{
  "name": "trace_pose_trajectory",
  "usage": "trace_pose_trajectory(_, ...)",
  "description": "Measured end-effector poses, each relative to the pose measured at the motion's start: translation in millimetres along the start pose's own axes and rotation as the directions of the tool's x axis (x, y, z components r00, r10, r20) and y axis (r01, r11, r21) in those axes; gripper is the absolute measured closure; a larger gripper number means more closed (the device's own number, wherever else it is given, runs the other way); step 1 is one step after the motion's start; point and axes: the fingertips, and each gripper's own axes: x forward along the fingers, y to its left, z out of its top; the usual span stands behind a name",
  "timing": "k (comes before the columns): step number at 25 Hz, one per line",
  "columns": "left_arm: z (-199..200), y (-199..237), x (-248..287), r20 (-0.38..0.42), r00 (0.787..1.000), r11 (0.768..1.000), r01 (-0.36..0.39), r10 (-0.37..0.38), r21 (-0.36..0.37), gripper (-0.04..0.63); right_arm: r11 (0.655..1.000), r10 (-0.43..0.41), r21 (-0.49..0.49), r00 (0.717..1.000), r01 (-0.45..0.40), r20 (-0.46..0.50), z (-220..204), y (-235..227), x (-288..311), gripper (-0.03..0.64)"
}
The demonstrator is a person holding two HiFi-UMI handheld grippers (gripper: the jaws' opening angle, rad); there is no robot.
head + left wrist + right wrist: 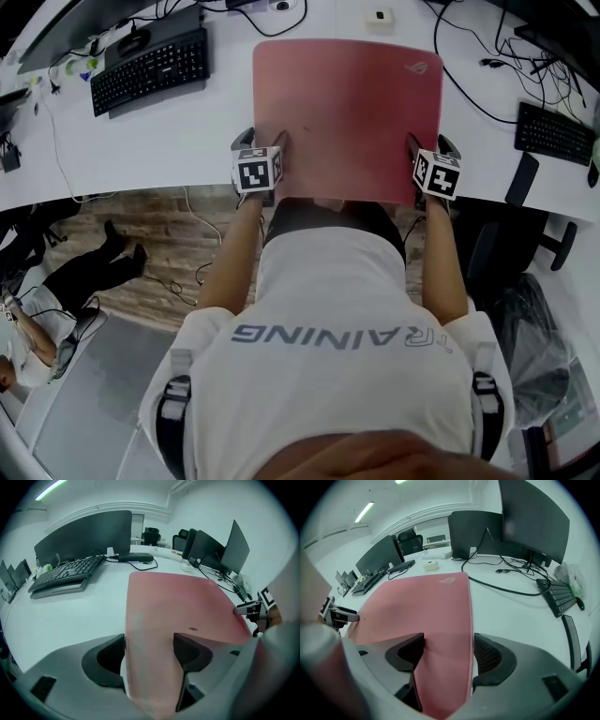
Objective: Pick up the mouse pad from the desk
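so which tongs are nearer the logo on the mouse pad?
Right. The right tongs straddle the mouse pad's near right edge, on the same side as the logo at its far right corner; the left tongs straddle the near left edge, diagonally across.

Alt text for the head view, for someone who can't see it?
A large red rectangular mouse pad lies on a curved white desk, and the person's left gripper and right gripper straddle its two near corners, jaws open. A black keyboard sits on the desk at the far left.
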Motion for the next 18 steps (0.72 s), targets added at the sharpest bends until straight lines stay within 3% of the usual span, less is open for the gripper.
trace_pose_trajectory(9, 1, 0, -1, -0.044, 0.999, 1.000, 0.001, -0.001, -0.002, 0.275, 1.000, -0.019, 0.000, 1.000, 0.019, -0.005, 0, 2, -1, 0.287)
trace_pose_trajectory(14, -1, -8, -2, -0.023, 1.000, 1.000, -0.002, 0.002, 0.000, 0.340, 0.996, -0.057, -0.065, 0.998, 0.057, 0.003, 1, 4, -5, 0.310)
trace_pose_trajectory(15, -1, -10, -2, -0.020, 1.000, 1.000, -0.001, 0.001, 0.006, 0.350, 0.995, -0.052, -0.087, 0.999, 0.052, 0.003, 0, 10, -5, 0.337)
trace_pose_trajectory(16, -1, -12, -2, -0.018, 1.000, 1.000, 0.001, 0.000, 0.014, 0.370, 0.993, -0.044, -0.114, 0.999, 0.044, 0.004, -1, 18, -5, 0.481)
trace_pose_trajectory(18, -2, -14, -2, -0.017, 1.000, 0.999, -0.001, 0.001, 0.034, 0.396, 0.981, -0.057, -0.183, 0.998, 0.058, 0.013, -1, 33, -4, 0.549)
